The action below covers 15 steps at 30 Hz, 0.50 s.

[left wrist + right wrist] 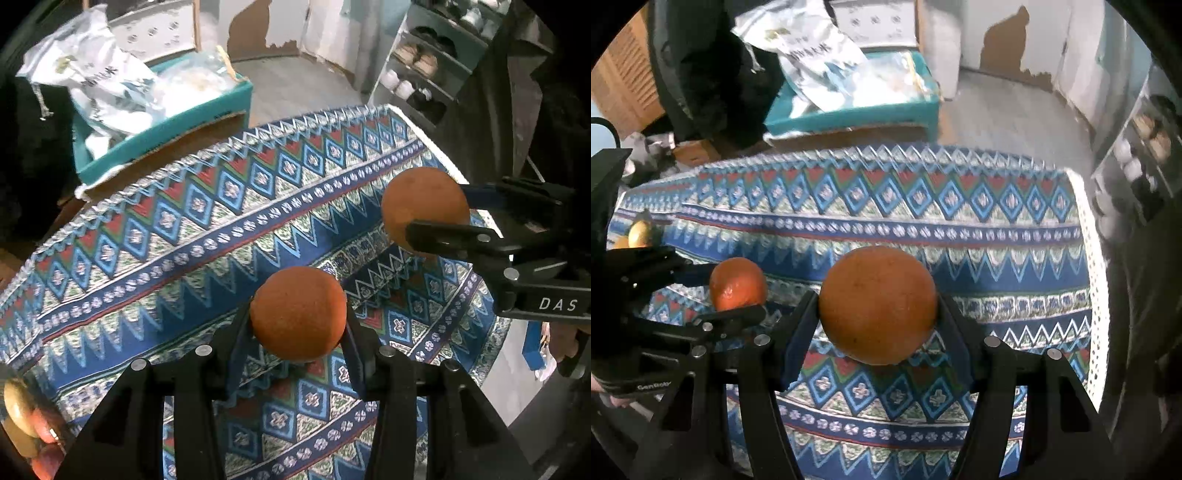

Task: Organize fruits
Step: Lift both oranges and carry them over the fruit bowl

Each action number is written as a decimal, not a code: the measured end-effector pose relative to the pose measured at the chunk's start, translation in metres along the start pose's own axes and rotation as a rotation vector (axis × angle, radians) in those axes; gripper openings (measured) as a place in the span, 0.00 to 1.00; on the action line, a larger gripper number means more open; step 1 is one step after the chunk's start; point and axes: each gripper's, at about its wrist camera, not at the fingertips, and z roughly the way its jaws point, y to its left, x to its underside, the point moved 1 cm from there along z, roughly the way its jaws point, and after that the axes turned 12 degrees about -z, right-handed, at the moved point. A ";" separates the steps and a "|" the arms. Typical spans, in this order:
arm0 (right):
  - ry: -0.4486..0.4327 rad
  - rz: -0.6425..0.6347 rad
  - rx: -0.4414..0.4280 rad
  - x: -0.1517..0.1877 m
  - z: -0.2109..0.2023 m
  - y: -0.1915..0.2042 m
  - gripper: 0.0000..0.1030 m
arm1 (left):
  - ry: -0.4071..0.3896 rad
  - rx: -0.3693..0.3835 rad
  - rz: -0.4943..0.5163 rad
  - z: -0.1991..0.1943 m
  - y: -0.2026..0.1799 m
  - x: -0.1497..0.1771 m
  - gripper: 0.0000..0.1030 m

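Low in the left wrist view, the left gripper (298,325) pinches a small orange (298,313) above the patterned tablecloth (166,236). At centre right there, the right gripper (439,218) clamps a larger orange (421,201). More fruit (18,410) sits at the lower left edge; a teal box (162,136) stands upper left.

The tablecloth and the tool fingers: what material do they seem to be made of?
Tablecloth: it looks like woven or printed fabric with a matt finish; a dense geometric pattern covers it and it drapes over the table edge. Whether it is woven or printed is unclear. Fingers of the right tool: probably hard black plastic, matt, with metal pins; the blue pads look softer.
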 end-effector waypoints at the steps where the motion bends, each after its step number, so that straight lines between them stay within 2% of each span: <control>1: -0.008 -0.005 -0.001 -0.001 -0.004 0.003 0.63 | -0.005 0.001 -0.006 -0.004 0.001 0.000 0.45; 8: -0.077 -0.044 -0.016 -0.016 -0.032 0.023 0.63 | -0.050 -0.006 -0.032 -0.037 0.014 0.005 0.45; 15: -0.138 -0.077 -0.028 -0.029 -0.059 0.043 0.63 | -0.129 -0.011 -0.041 -0.079 0.021 0.008 0.45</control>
